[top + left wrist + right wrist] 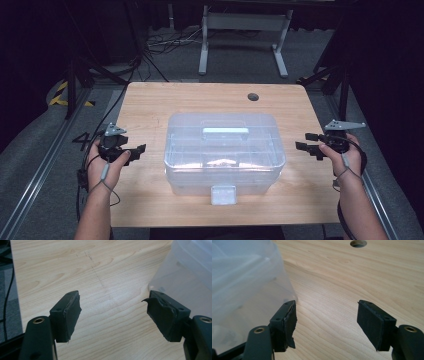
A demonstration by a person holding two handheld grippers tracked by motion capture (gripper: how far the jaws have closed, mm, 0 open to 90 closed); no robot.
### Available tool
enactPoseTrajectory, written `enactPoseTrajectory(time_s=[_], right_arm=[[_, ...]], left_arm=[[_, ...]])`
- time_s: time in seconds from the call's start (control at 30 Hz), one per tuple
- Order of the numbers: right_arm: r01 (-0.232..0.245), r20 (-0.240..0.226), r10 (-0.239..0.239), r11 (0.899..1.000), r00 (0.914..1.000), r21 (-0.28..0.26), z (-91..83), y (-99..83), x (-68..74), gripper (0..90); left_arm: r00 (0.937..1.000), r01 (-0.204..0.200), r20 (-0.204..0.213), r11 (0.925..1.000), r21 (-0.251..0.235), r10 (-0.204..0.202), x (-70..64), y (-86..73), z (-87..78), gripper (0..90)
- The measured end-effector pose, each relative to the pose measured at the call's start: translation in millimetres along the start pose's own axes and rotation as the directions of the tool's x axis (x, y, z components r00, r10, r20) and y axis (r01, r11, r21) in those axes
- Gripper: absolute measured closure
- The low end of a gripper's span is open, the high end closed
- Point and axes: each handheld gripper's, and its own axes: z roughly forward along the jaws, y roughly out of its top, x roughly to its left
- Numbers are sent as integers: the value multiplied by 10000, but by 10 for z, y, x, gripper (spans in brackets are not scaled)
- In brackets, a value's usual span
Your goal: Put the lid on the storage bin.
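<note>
A clear plastic storage box [225, 152] with a lid, a top handle [225, 132] and a front latch [223, 194] sits in the middle of the wooden table [150, 107]. My left gripper [138, 151] hovers left of the box, open, jaws pointing toward it with nothing between them. My right gripper [302, 141] is held right of the box, also open and empty. In the left gripper view the box [185, 277] is at the right, beyond my left gripper [113, 315]. In the right gripper view the box [244, 282] fills the left, beside my right gripper [325, 323].
A round cable hole [253, 96] lies in the table's far right part, also seen as the hole [358, 243] in the right gripper view. Cables [165, 42] and a white desk frame [242, 30] stand on the grey floor behind. Bare wood surrounds the box.
</note>
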Motion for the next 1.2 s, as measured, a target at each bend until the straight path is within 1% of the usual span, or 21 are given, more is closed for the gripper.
enactPoseTrajectory(time_s=[0.07, 0.1, 0.23, 0.27, 0.33, 0.37, 0.4, 0.47, 0.5, 0.57, 0.63, 0.73, 0.83, 0.97, 1.13, 1.2], right_arm=[[-91, 41, 90, 9998, 10000, 191, 87, -51, -28, 321], [-116, 56, 114, 9995, 9999, 287, 130, -77, -43, 318], [-84, 151, 76, 9986, 9999, 517, 280, -172, -100, 313], [-114, 149, 107, 9985, 9998, 527, 299, -186, -106, 310], [-114, 180, 104, 9983, 9998, 566, 347, -226, -127, 306], [-117, 218, 104, 9983, 9997, 571, 371, -250, -136, 306], [-125, 254, 111, 9983, 9996, 572, 400, -277, -140, 305], [-71, 215, 54, 9968, 9998, 792, 449, -317, -143, 299], [-6, 269, -17, 9965, 9996, 835, 468, -333, -147, 299], [72, 339, -101, 9964, 9994, 849, 496, -356, -152, 298], [76, 382, -112, 9958, 9992, 913, 513, -372, -150, 296], [124, 442, -169, 9948, 9989, 1014, 559, -416, -149, 291], [130, 563, -184, 9954, 9982, 953, 574, -443, -154, 287], [174, 750, -236, 9965, 9969, 821, 591, -474, -152, 273], [549, 1081, -647, 9943, 9920, 909, 599, -472, -128, 260], [545, 1118, -647, 9943, 9916, 920, 609, -482, -123, 248]], left_arm=[[10000, -46, -39, 9998, 190, 46, 27, -21, 56, 273], [10000, 16, -66, 9998, 193, -14, 36, -34, 86, 271], [9999, 133, 89, 9992, 373, -136, 81, -90, 185, 259], [9999, 115, 71, 9989, 459, -118, 87, -103, 206, 261], [9999, -101, -98, 9975, 705, 108, 93, -127, 254, 260], [9998, -145, -131, 9966, 807, 156, 91, -138, 277, 260], [9998, -153, -128, 9960, 877, 165, 92, -149, 296, 259], [9998, -161, -72, 9953, 950, 169, 93, -166, 331, 255], [9998, -181, -59, 9951, 974, 187, 92, -174, 343, 253], [9996, -292, -13, 9932, 1127, 296, 92, -198, 383, 249], [9995, -315, 6, 9929, 1147, 317, 89, -212, 406, 248], [9991, -424, 67, 9906, 1301, 419, 72, -240, 439, 242], [9977, -673, 70, 9882, 1376, 670, 57, -263, 473, 237], [9969, -784, 70, 9858, 1485, 782, 26, -296, 521, 219], [9961, -883, 67, 9864, 1385, 882, 3, -310, 538, 207], [9957, -921, 27, 9868, 1333, 926, -7, -314, 538, 205]])
